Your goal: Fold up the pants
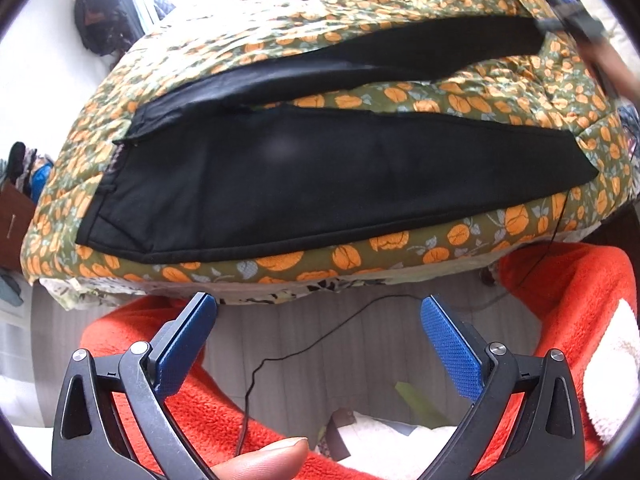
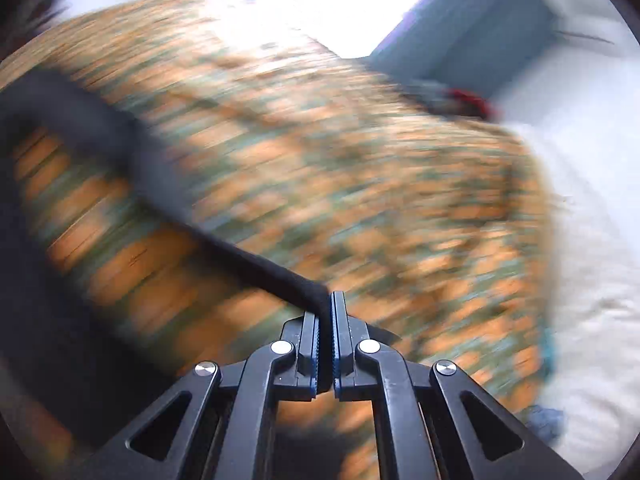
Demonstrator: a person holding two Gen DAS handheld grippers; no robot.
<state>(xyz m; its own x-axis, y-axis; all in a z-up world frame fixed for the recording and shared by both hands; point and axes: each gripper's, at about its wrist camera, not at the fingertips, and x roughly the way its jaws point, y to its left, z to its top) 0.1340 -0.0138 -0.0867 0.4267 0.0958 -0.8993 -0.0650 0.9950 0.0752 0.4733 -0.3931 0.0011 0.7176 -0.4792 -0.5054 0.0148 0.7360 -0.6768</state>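
Black pants (image 1: 320, 176) lie spread on a bed with an orange-and-green floral cover (image 1: 400, 96), waist at the left, two legs running right. My left gripper (image 1: 318, 304) is open and empty, held off the near edge of the bed over the floor. My right gripper (image 2: 327, 300) is shut on the end of the far pant leg (image 2: 256, 264), which stretches taut from the jaws to the left. It also shows in the left wrist view (image 1: 576, 16) at the far leg's end. The right wrist view is motion-blurred.
An orange fleece garment (image 1: 560, 304) covers the person's legs below the bed edge. A thin black cable (image 1: 320, 340) runs over the grey floor. A thumb (image 1: 260, 460) rests at the bottom. White bedding (image 2: 592, 240) lies to the right.
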